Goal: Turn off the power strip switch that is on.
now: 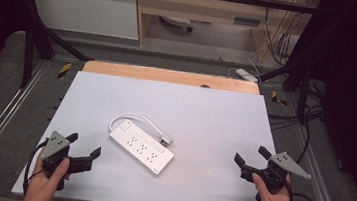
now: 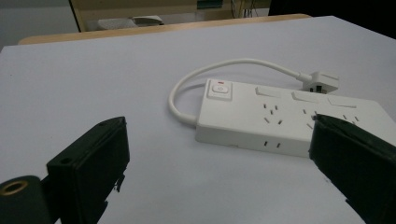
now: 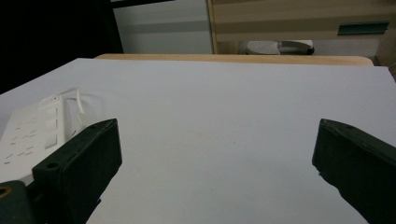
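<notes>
I see a white power strip [image 1: 141, 147] lying flat on the white surface [image 1: 205, 118], socket face up. It sits left of the middle, closer to the near edge than the far one, and is turned at a slant: its switch end points toward the far left corner and its other end toward the near right. The switch [image 2: 220, 88] is a square white rocker with a small red mark. Beyond it I count rows of socket holes and three flat rectangular covers along one long side. A short white cable [image 2: 224, 65] leaves the switch end, loops round, and ends in a white plug [image 2: 321, 80] lying just beside the strip's far long side.
</notes>
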Motion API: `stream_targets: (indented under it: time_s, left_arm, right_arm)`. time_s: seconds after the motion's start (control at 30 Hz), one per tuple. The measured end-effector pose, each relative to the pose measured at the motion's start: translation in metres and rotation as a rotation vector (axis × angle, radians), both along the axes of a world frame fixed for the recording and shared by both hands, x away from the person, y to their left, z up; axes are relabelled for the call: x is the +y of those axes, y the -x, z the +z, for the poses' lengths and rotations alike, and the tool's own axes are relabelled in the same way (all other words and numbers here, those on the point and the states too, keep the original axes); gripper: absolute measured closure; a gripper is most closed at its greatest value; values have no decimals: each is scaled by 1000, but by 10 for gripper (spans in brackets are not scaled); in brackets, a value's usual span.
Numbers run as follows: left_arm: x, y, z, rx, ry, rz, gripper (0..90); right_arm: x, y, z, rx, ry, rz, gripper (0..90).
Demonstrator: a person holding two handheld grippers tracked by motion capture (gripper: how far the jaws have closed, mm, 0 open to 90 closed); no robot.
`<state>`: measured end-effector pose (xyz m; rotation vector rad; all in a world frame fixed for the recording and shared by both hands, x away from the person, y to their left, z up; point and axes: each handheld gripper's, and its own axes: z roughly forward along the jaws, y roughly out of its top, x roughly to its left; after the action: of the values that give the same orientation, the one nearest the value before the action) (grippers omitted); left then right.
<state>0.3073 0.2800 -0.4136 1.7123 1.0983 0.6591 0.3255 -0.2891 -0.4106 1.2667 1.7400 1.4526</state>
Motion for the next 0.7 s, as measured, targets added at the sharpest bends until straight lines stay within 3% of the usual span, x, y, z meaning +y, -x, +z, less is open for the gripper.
stream_targets:
  time_s: [0.1,0.23,0.7]
  left_arm:
    - [0,0,0,1,0,0,48]
    - [0,0,-1,5,-7,-1,48]
    - [1,0,-1,1,-3,7,48]
  right_arm:
    - [0,0,2,-4,0,-35,14]
    - [0,1,5,-5,5,-41,25]
    - [9,-1,25,6,10,15,55]
